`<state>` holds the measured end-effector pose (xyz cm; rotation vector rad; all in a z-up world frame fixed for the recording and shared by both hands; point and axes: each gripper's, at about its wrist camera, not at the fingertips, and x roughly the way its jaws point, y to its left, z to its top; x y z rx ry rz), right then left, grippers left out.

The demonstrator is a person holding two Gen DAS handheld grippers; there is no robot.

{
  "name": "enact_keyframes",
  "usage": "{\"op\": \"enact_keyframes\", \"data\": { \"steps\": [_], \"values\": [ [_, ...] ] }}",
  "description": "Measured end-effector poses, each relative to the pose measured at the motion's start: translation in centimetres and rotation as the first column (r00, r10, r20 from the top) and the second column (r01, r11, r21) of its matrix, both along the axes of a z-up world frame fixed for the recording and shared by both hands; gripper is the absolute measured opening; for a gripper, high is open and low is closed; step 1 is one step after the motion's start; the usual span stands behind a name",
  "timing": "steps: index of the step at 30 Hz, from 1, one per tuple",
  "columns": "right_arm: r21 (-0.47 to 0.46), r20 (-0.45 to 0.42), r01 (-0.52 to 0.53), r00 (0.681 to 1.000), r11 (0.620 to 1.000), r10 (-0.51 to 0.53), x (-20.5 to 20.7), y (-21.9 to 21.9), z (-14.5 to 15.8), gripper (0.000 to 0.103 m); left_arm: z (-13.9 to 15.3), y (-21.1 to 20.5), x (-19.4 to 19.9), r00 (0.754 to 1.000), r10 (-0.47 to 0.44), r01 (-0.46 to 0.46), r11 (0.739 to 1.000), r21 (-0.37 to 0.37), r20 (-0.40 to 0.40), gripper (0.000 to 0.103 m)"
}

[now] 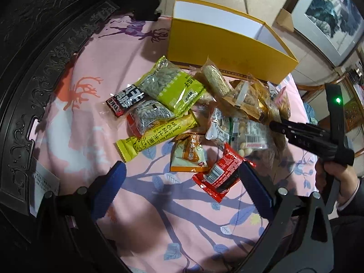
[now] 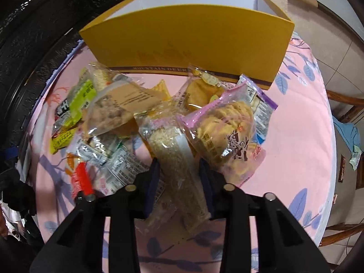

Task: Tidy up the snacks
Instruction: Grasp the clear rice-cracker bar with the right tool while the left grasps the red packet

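- The right tool is clenched on a clear pack of crumbly snack, in the snack pile before the yellow box.
- The left tool hangs released above the pink surface.

Snack packets before box

pink tablecloth: soft matt cloth, printed leaves and deer. yellow box: smooth matt cardboard, white paper-like lining inside. snack packets: glossy crinkled plastic film, mostly clear. sesame bar pack: clear shiny wrap, rough grainy contents. red packet and green packet: glossy printed foil-like plastic. dark furniture: carved, dark, glossy, looks like lacquered wood. right gripper and left gripper: matt black plastic bodies, blue ribbed pads, small shiny metal screws.
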<state>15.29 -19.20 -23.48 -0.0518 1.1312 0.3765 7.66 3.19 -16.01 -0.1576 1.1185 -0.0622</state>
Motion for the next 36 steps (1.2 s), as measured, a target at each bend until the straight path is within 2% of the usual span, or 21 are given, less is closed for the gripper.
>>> {"op": "enact_keyframes", "data": {
  "steps": [2,5,8,12,15,18,21,23,26,31,32,35,36],
  "values": [
    [-0.005,0.004,0.006,1.000,1.000,-0.006,-0.2,-0.2,0.2,0.030,-0.3,-0.6,-0.1,0.999,-0.041,0.041,0.999,0.023,0.002,0.101],
    [0.051,-0.010,0.051,0.999,0.997,-0.051,-0.7,-1.3,0.7,0.029,-1.1,-2.2,-0.2,0.991,-0.134,0.135,0.989,0.068,-0.008,0.101],
    [0.128,-0.022,0.094,0.995,0.987,-0.092,-1.8,-2.6,1.7,0.029,-1.7,-4.3,-0.4,0.965,-0.263,0.262,0.959,0.106,-0.008,0.101],
    [0.193,-0.040,0.124,0.992,0.973,-0.119,-3.1,-3.4,2.8,0.029,-2.5,-7.1,-1.2,0.907,-0.421,0.411,0.897,0.162,0.029,0.101],
    [0.233,-0.065,0.159,0.987,0.959,-0.148,-3.8,-3.7,3.3,0.029,-3.9,-8.9,-1.4,0.851,-0.523,0.499,0.831,0.248,0.040,0.101],
    [0.246,-0.066,0.178,0.984,0.953,-0.166,-4.3,-3.9,3.6,0.029,-5.3,-10.0,-1.5,0.804,-0.593,0.558,0.773,0.302,0.032,0.101],
    [0.250,-0.065,0.194,0.981,0.949,-0.184,-5.0,-4.3,3.9,0.029,-6.3,-10.9,-1.6,0.772,-0.636,0.592,0.732,0.337,0.025,0.101],
    [0.248,-0.065,0.209,0.978,0.946,-0.199,-5.3,-4.6,4.1,0.029,-7.3,-10.8,-1.3,0.769,-0.639,0.599,0.724,0.343,0.005,0.100],
    [0.245,-0.068,0.226,0.974,0.943,-0.216,-5.6,-4.9,4.2,0.029,-8.0,-10.7,-0.7,0.769,-0.640,0.608,0.729,0.315,-0.003,0.096],
    [0.243,-0.070,0.245,0.969,0.939,-0.235,-5.8,-5.0,4.1,0.029,-8.7,-10.3,-0.3,0.757,-0.653,0.631,0.727,0.271,-0.008,0.079],
    [0.243,-0.069,0.247,0.969,0.938,-0.237,-5.8,-4.9,4.2,0.029,-8.7,-10.4,-0.5,0.756,-0.654,0.631,0.729,0.265,-0.002,0.078],
    [0.249,-0.065,0.246,0.969,0.937,-0.237,-5.9,-4.8,4.5,0.029,-8.7,-10.3,-0.1,0.757,-0.653,0.637,0.741,0.214,0.007,0.060],
    [0.257,-0.064,0.246,0.969,0.935,-0.237,-5.8,-4.8,4.7,0.029,-8.8,-10.1,0.0,0.759,-0.651,0.636,0.745,0.201,0.009,0.050]
  ]
}}
